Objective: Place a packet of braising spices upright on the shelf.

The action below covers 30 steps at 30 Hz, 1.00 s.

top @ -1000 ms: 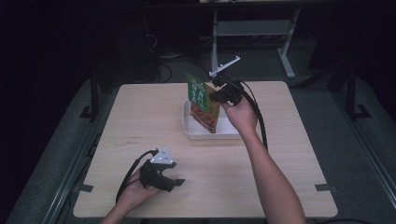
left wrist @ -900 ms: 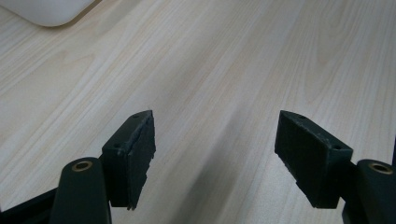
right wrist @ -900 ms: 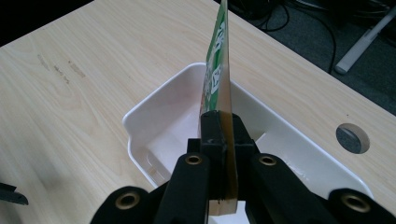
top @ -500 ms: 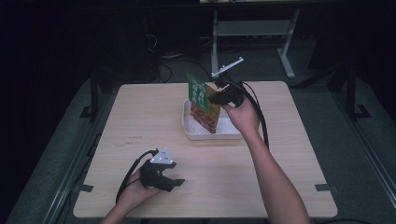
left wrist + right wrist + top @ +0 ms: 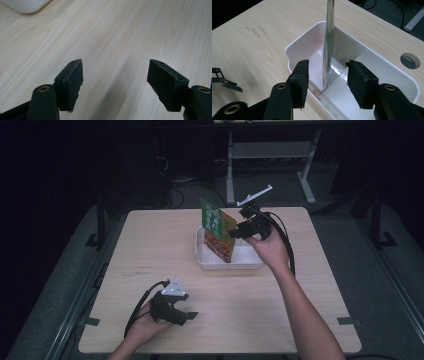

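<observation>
While the left hand-held gripper rests wide open on the desk, the right hand-held gripper, jaws just opening, straddles the upright packet in the white tray without pressing it

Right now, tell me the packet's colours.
Green top, orange-brown below; packet shows best in high view.

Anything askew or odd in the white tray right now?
Yes: the green and orange food pouch stands on its edge in the white plastic tray, leaning toward the far left rather than lying flat. The right gripper has just been opening; the pouch sits between its jaws, untouched, so it may tip. No spill or damage visible.
</observation>
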Each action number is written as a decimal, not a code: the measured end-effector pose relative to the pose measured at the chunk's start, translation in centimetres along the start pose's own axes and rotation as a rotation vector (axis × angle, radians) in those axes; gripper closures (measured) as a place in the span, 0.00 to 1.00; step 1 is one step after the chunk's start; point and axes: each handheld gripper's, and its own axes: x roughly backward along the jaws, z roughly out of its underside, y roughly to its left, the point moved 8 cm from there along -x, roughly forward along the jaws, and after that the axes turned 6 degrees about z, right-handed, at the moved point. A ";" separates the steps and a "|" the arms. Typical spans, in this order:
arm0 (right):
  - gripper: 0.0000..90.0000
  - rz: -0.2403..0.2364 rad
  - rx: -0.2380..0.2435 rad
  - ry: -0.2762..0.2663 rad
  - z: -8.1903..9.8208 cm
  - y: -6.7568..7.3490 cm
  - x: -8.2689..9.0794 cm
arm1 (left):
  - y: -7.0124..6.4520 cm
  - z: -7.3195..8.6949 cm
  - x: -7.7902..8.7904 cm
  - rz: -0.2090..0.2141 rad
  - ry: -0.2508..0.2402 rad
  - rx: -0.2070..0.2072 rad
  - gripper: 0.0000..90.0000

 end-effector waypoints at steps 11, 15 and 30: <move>0.53 -0.030 -0.002 0.000 1.8 -0.3 1.1 | 0.0 0.0 -0.1 0.002 0.004 -0.001 0.32; 0.53 -0.031 0.009 0.004 2.5 -0.2 1.4 | 0.0 0.0 -0.1 0.003 0.003 0.000 0.32; 0.52 -0.043 -0.004 0.010 5.0 -0.5 2.0 | 0.2 0.1 -0.1 -0.002 0.004 -0.001 0.32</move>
